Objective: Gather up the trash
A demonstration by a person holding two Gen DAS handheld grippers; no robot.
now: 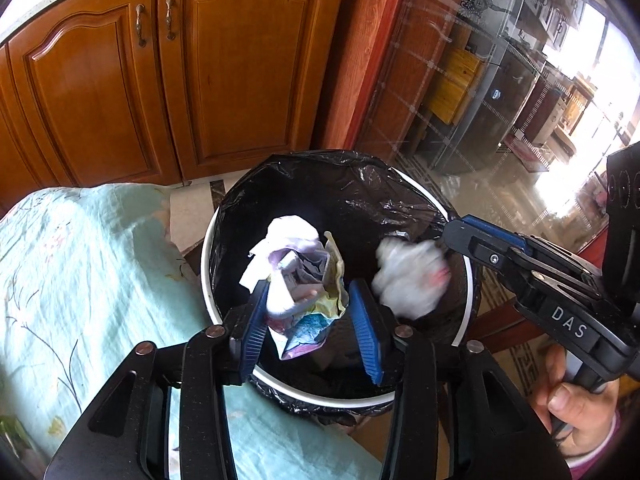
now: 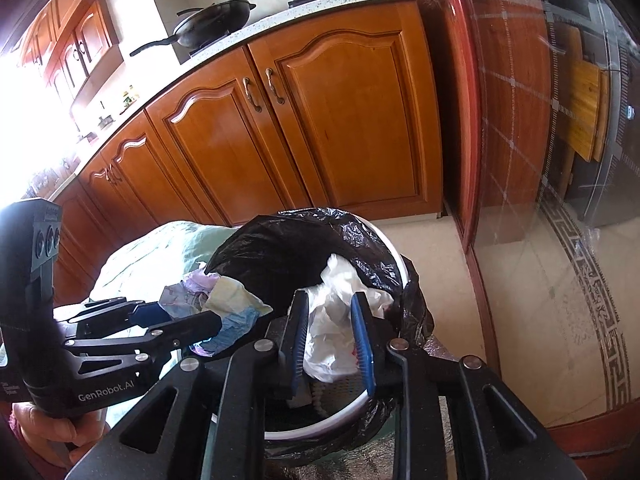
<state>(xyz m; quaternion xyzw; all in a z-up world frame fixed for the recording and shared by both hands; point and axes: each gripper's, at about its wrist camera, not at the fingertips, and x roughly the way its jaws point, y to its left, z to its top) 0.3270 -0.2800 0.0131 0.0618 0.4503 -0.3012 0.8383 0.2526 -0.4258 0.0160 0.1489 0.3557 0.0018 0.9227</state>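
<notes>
Crumpled wrappers point(image 1: 304, 280) pinched in left claw point(image 1: 308, 320); right claw point(image 2: 334, 344) grips white bag point(image 2: 336, 320).

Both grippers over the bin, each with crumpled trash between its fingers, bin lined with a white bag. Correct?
One error: the liner is black, not white; only the bin's rim is white, per the left wrist view. Otherwise right: the left gripper has colourful paper, the right gripper white plastic.

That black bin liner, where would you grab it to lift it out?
Grip the black bin liner at its loose, crinkled overhang folded over the white bin rim, coming from outside the far rim; the near side is crowded by both grippers.
</notes>
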